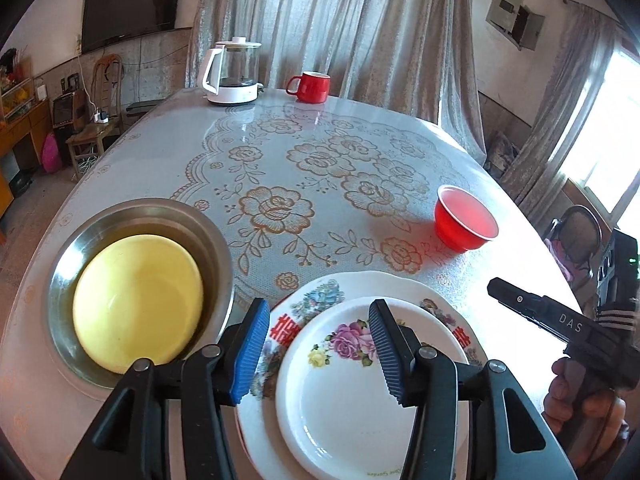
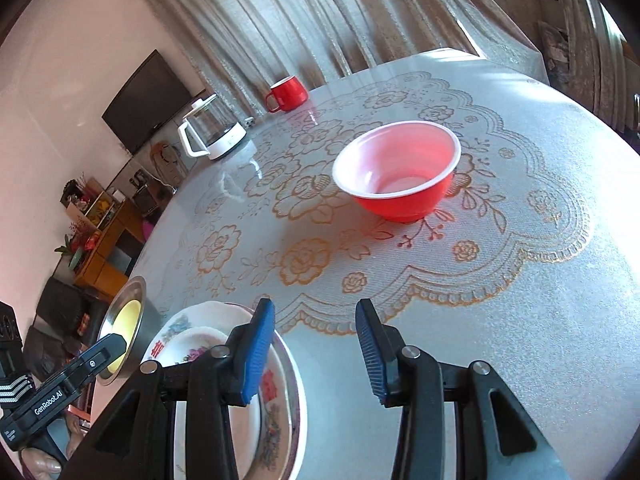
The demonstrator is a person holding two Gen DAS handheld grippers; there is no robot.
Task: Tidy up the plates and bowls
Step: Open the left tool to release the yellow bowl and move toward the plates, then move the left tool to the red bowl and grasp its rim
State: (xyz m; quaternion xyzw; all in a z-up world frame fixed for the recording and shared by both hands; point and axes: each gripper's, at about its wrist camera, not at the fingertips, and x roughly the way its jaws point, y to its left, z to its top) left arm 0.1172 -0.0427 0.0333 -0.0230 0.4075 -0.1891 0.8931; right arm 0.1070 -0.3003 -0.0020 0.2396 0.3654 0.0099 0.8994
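Table [image 2: 500, 320]: we see a round top under a glossy flowered cover; a dish pushed sideways may slide on it rather than lift.
Steel basin [image 1: 208, 236]: near left, holding the yellow bowl [image 1: 138, 300]; we judge it the likely stack for bowls.
Large plate [image 1: 400, 284]: near centre, carrying the small plate [image 1: 348, 392]; a careless knock on the upper rim could shift or chip the pair.
Red bowl [image 2: 396, 172]: alone at mid-table on the right, well apart from the basin. It looks light and thin-walled; a pinch on one rim could tip or spin it.
Left gripper [image 1: 320, 340]: fingers spread, nothing between them, hovering over the stacked plates.
Right gripper [image 2: 316, 348]: fingers spread, empty, pointed toward the red bowl; its left finger overlaps the plate rim in view, and we cannot tell whether they touch.
Left view only: the basin's full interior and the small plate's face.
Right view only: the red bowl's white inside, and bare table between it and the gripper.
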